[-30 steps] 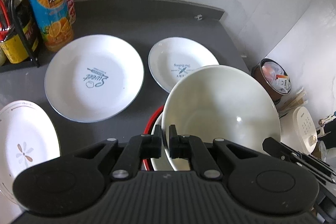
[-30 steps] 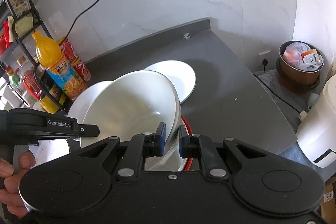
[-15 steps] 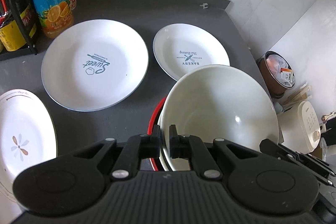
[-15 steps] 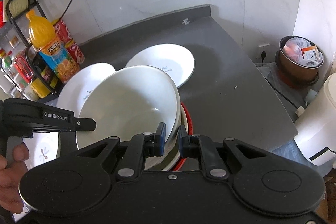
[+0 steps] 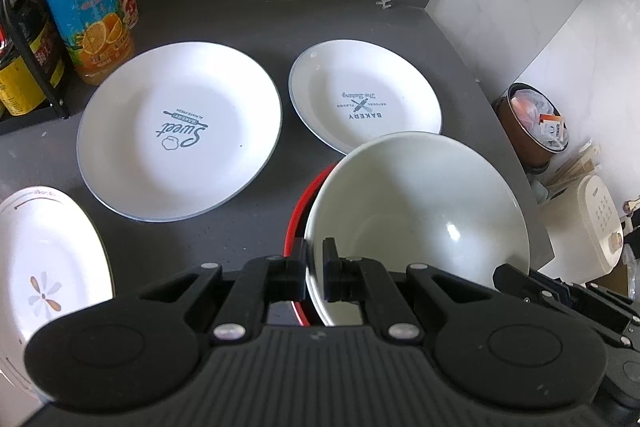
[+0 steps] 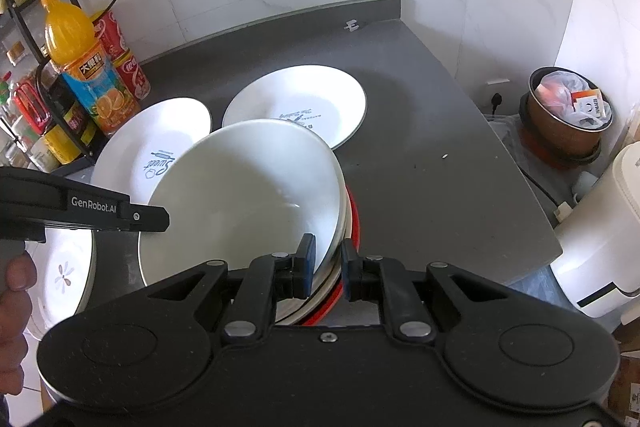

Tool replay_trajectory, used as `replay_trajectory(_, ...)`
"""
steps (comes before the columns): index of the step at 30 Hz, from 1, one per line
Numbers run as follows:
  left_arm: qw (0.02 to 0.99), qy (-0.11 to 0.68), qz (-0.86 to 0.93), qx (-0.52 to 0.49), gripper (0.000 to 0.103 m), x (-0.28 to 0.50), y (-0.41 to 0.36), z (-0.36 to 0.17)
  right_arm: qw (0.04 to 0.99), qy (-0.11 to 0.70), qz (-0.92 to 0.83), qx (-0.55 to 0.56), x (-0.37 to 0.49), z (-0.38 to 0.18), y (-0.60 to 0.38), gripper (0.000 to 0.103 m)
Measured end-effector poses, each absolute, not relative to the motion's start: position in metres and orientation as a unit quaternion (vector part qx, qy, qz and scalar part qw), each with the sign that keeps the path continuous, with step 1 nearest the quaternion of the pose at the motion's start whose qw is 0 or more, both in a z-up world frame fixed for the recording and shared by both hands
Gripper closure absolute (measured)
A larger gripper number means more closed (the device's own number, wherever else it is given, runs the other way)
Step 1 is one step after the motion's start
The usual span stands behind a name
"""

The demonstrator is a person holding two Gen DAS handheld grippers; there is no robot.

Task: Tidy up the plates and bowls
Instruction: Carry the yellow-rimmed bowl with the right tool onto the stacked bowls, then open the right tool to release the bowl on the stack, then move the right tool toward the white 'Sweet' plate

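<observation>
Dark grey matte worktop [image 5: 224,7], nearer than before. Large round glossy "Sweet" plate [image 5: 180,137], smaller "Bakery" plate [image 5: 366,103]. White glazed bowl [image 5: 416,211], tilted over red-rimmed stack; left gripper [image 5: 316,269] and right gripper [image 6: 327,266] jaws clamp its rim.

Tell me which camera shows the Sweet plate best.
The left wrist view: the Sweet plate lies fully exposed on the counter, its print readable. In the right wrist view the white bowl and the left hand-held gripper cover part of it.
</observation>
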State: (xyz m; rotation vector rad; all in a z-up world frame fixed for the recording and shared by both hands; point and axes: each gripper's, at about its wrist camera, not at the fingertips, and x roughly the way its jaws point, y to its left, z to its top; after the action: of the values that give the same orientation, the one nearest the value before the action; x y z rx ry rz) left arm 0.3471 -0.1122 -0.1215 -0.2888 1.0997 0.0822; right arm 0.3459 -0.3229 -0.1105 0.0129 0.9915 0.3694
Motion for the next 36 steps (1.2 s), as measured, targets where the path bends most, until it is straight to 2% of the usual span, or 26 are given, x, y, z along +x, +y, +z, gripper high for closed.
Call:
replay_trajectory(7, 0.844, 0.514, 0.042, -0.144, 0.099, 0.346, -0.111, -0.115, 0.865, 0.468, 0.179, 0.028, 0.344, -0.104, -0.329, 0.085)
replay_trajectory(11, 0.849, 0.505, 0.045, -0.15, 0.099, 0.342, -0.109, -0.107, 0.869, 0.46, 0.179, 0.025, 0.344, -0.105, -0.332, 0.093)
replay_trajectory(15, 0.854, 0.495, 0.05, -0.152, 0.098, 0.336, -0.108, -0.096, 0.866, 0.463, 0.187, 0.026, 0.347, -0.108, -0.334, 0.094)
replay_trajectory(21, 0.861, 0.478, 0.068, -0.159, 0.096, 0.319, -0.102, -0.082, 0.856, 0.478, 0.19, 0.049, 0.349, -0.104, -0.339, 0.091)
replay_trajectory(24, 0.862, 0.472, 0.082, -0.166, 0.095, 0.306, -0.094, -0.075, 0.864, 0.459, 0.198, 0.059, 0.342, -0.093, -0.342, 0.089)
replay_trajectory(27, 0.86, 0.467, 0.104, -0.176, 0.087, 0.293, -0.082, -0.07, 0.866, 0.447, 0.213, 0.067, 0.337, -0.082, -0.342, 0.085)
replay_trajectory(30, 0.86, 0.458, 0.127, -0.186, 0.07, 0.282, -0.07, -0.065, 0.869, 0.435, 0.224, 0.073, 0.333, -0.072, -0.339, 0.07)
replay_trajectory(32, 0.863, 0.448, 0.143, -0.184, 0.057, 0.274, -0.063, -0.061, 0.868, 0.431, 0.232, 0.077, 0.333, -0.066, -0.337, 0.069)
replay_trajectory(34, 0.865, 0.44, 0.157, -0.186, 0.05, 0.27, -0.055, -0.057, 0.867, 0.43, 0.24, 0.079, 0.332, -0.063, -0.334, 0.065)
replay_trajectory(36, 0.865, 0.431, 0.17, -0.193, 0.045, 0.266, -0.048, -0.053, 0.868, 0.426, 0.244, 0.08, 0.332, -0.059, -0.329, 0.055)
